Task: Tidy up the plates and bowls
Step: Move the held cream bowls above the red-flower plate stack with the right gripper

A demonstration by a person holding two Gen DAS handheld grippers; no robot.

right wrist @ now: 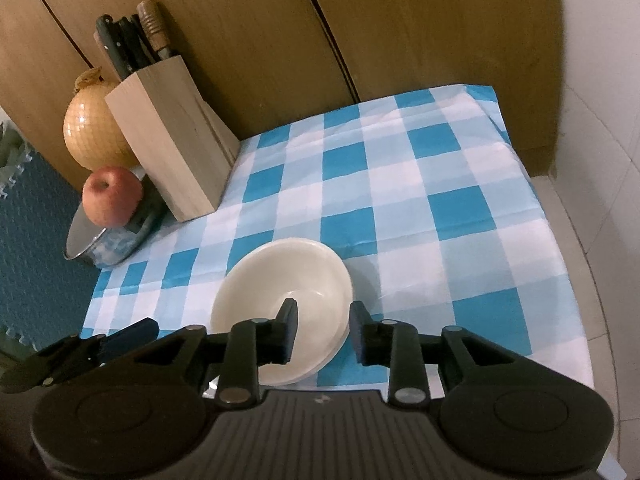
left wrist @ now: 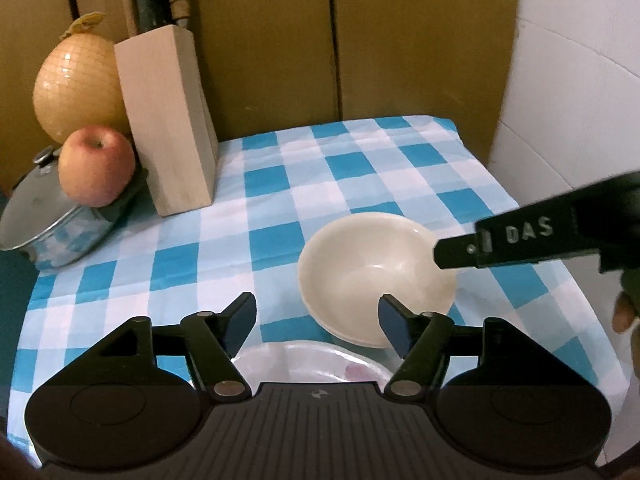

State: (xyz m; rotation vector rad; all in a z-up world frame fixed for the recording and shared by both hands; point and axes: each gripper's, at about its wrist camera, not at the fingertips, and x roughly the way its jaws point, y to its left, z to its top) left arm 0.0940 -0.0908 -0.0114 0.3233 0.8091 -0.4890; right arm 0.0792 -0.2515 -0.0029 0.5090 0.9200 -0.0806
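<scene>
A cream bowl sits on the blue-and-white checked tablecloth; it looks like two stacked bowls. It also shows in the right wrist view. My left gripper is open and empty, just in front of the bowl, above a clear plastic plate at the near edge. My right gripper is open, its jaws straddling the bowl's near right rim without closing on it. From the left wrist view, the right gripper reaches in over the bowl's right rim.
A wooden knife block with knives stands at the back left. Beside it are a netted yellow melon, a red apple and a steel pot with lid. Brown cabinet doors stand behind; a white wall is on the right.
</scene>
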